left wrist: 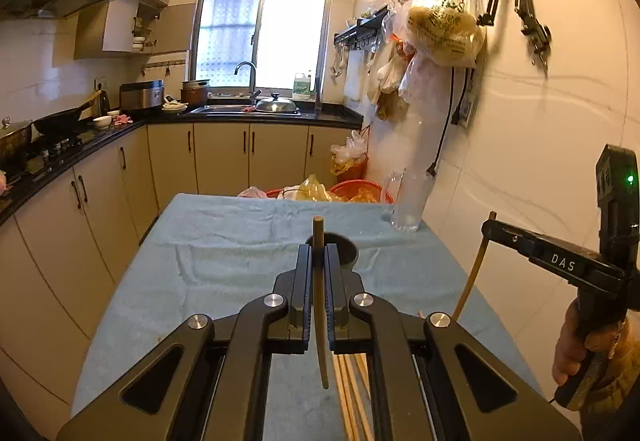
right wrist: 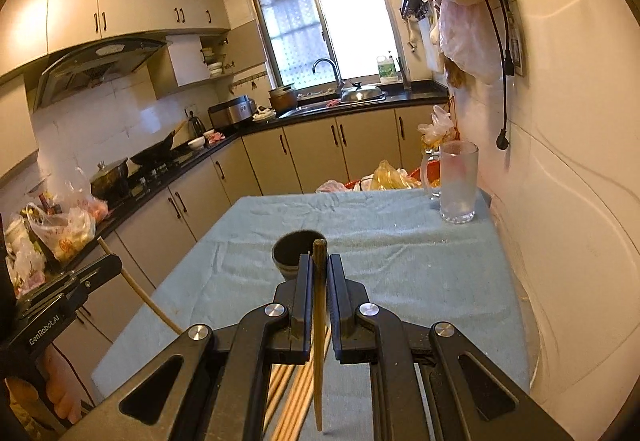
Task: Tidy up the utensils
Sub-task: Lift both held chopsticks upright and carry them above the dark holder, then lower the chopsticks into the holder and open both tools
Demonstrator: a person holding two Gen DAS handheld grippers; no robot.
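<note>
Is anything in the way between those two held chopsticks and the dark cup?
Nothing visible. Each chopstick is clamped in its tongs, and only bare blue cloth lies before the dark cup.

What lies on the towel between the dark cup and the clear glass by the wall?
Only bare blue towel lies between the dark cup and the clear glass, in the right wrist view.

A cluttered kitchen beyond the table I work at.

I see a blue-green towel (left wrist: 224, 241) spread over the table, a frosted glass (right wrist: 458, 183) standing upright at its far right corner by the tiled wall, bulging plastic bags (left wrist: 444, 21) hanging from a hook rail, a sink (left wrist: 244, 108) with a pot lid (left wrist: 276, 104) under the window (left wrist: 264, 29), and a wok (right wrist: 158, 151) on the stove.
</note>
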